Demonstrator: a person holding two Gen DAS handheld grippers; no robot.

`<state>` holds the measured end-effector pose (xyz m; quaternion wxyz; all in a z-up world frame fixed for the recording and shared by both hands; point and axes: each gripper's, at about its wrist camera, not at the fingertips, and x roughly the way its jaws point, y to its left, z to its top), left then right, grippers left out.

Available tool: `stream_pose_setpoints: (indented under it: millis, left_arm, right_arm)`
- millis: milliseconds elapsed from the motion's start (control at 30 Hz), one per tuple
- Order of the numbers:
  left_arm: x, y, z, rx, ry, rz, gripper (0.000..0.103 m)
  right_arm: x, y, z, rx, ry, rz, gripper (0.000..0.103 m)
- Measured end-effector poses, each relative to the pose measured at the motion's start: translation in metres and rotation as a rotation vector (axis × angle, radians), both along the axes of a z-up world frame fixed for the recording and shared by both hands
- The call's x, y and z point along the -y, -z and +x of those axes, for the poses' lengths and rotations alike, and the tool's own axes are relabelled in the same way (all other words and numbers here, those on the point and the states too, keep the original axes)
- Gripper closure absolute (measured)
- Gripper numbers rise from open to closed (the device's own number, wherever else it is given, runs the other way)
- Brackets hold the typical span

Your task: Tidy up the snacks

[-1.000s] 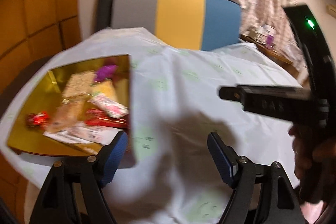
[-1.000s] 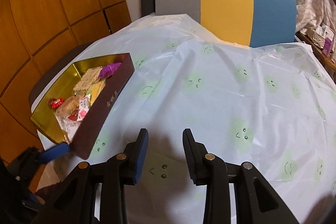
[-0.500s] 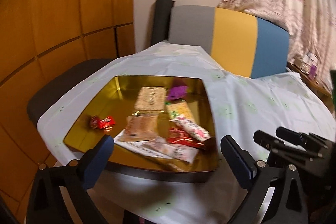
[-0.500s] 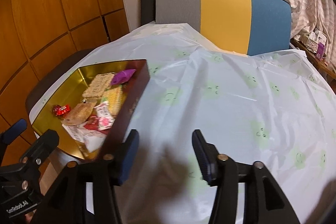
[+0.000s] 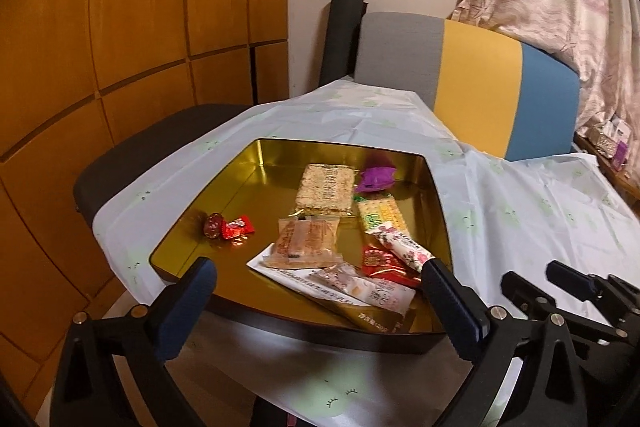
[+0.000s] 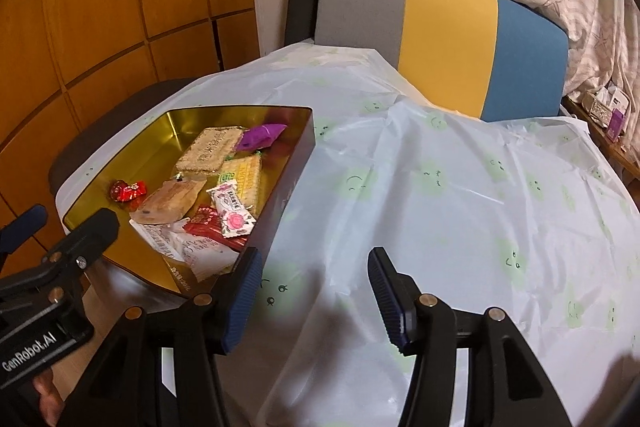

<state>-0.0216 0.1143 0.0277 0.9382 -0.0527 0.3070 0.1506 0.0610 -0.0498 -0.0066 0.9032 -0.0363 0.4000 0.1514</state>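
Left gripper [image 5: 316, 291]: jaws wide, empty, hovering over the near edge of the tin [image 5: 256, 311]. Right gripper [image 6: 314, 297]: jaws parted, narrower than the left, empty, above the bare cloth [image 6: 460, 195] just right of the tin.

Snacks: all those visible lie inside the tin, loosely overlapped, none on the cloth. Near wall: long gold packet [image 5: 360, 311] under a white one [image 5: 372, 287]. Middle: brown biscuit pack [image 5: 310, 241], red packet [image 5: 384, 261], floral pack [image 5: 400, 245]. Far: rice bar [image 5: 326, 189], yellow crackers [image 5: 380, 213], purple wrapper [image 5: 378, 175]. Red candy [image 5: 228, 227] sits alone to the left.

Judgement: the scene fits snacks gathered but unsorted, or a pile about to be taken out; cannot settle which. Any grasp here goes best on a top piece with a free edge (floral pack, candy), jaws across the short side, clear of the tin wall and the layer beneath.

Views: left wrist shows the tin's whole floor and near rim. Right wrist shows the tin's dark outer side, the wide cloth, and a hand [image 6: 46, 397] under the left gripper's body.
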Motion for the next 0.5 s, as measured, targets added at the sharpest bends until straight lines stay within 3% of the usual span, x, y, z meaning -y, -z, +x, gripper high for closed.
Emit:
stream_pose_setpoints:
  millis: [500]
  left_arm:
    - [-0.0031,-0.0027,-0.0033,0.021,-0.036,-0.006,0.000]
  right_arm:
    - [0.0032,-0.0013,0.0012,0.004,0.009,0.000,0.047]
